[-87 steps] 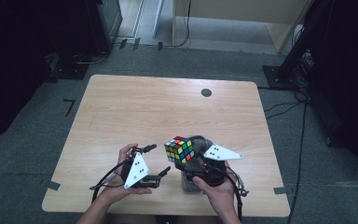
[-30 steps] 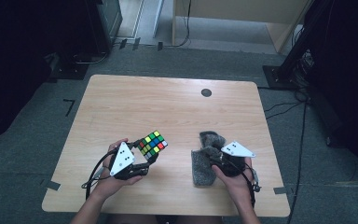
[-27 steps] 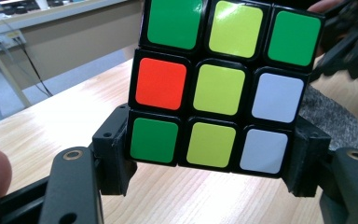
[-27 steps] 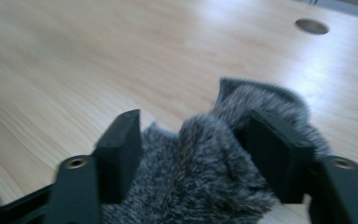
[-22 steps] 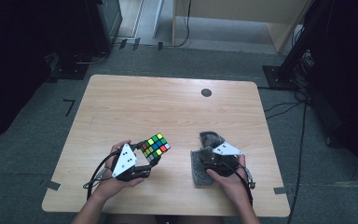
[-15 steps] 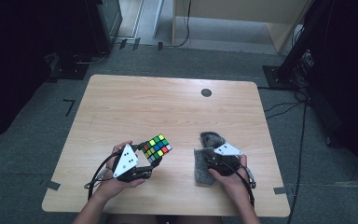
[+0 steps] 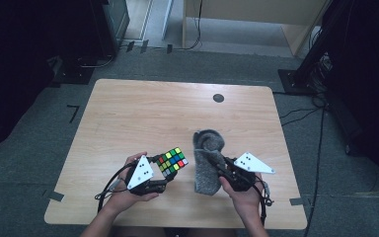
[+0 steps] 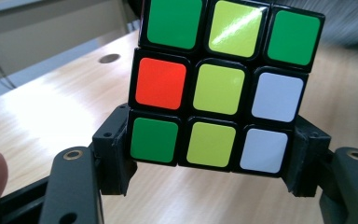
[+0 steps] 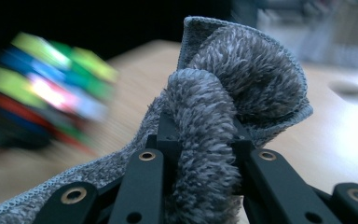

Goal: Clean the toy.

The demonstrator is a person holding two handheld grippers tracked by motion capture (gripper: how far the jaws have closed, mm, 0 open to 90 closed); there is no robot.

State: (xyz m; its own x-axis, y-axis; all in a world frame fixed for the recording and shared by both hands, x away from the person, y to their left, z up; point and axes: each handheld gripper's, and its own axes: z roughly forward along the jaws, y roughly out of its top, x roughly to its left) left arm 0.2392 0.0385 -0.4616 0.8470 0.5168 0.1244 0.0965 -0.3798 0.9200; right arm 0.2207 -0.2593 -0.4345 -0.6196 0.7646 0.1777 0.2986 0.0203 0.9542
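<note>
I note my left gripper clamping the rigid, slick Rubik's cube by its bottom layer; my right gripper has just closed, pinching the soft, light grey cloth at a bunched fold.

Wooden table with dark round hole, grey carpet floor, tape marks

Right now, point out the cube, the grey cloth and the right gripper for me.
Puzzle cube (image 8: 219, 88), left gripper view: yellow centre sticker of the facing side.
Grey cloth (image 7: 208, 143), high view: bunched upper fold.
Right gripper (image 9: 200, 154), right gripper view: between jaws, pinching the cloth.
</note>
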